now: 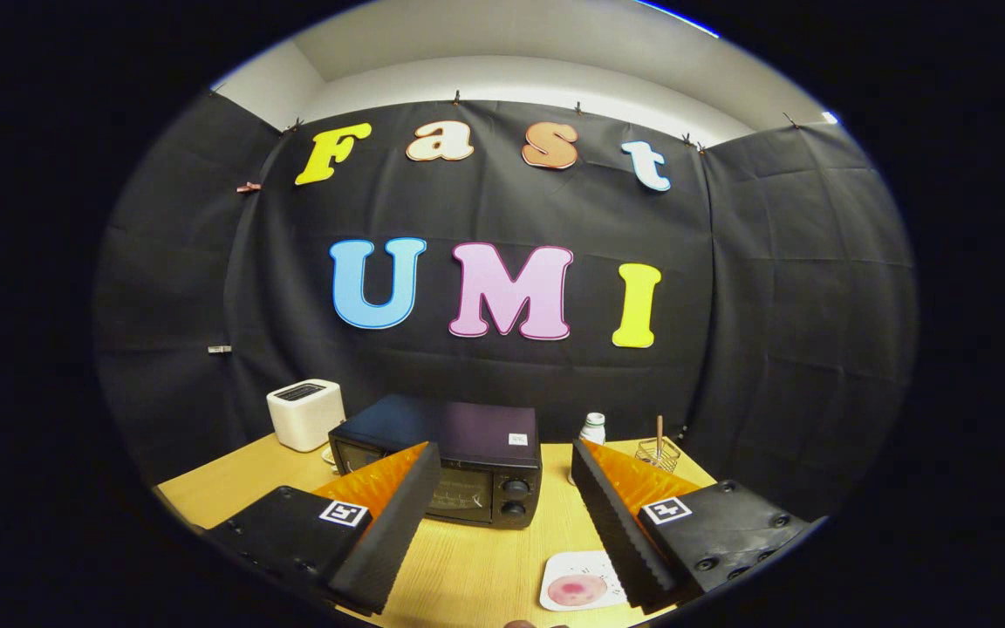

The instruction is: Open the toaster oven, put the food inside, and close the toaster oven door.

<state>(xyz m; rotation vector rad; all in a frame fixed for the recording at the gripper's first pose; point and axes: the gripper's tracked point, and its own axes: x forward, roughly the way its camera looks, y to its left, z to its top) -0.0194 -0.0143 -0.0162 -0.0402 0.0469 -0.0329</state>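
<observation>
A: What's nearest?
B: The gripper (502, 532), fingers spread wide, clasping nothing. Between them lies a white plate (559, 580) with a pinkish food slice (577, 590).
A: And further on?
B: The black toaster oven (468, 467), door closed, on the wooden table (468, 567); a white toaster (304, 413) stands behind.

Gripper (502, 488): two wedge-shaped fingers showing ribbed inner faces.
Finger mounts: blocky housings carrying small round screws.
Markings: each mount wearing one square black-and-white tag.
Finger spacing: fingers standing wide apart, gripping nothing.
</observation>
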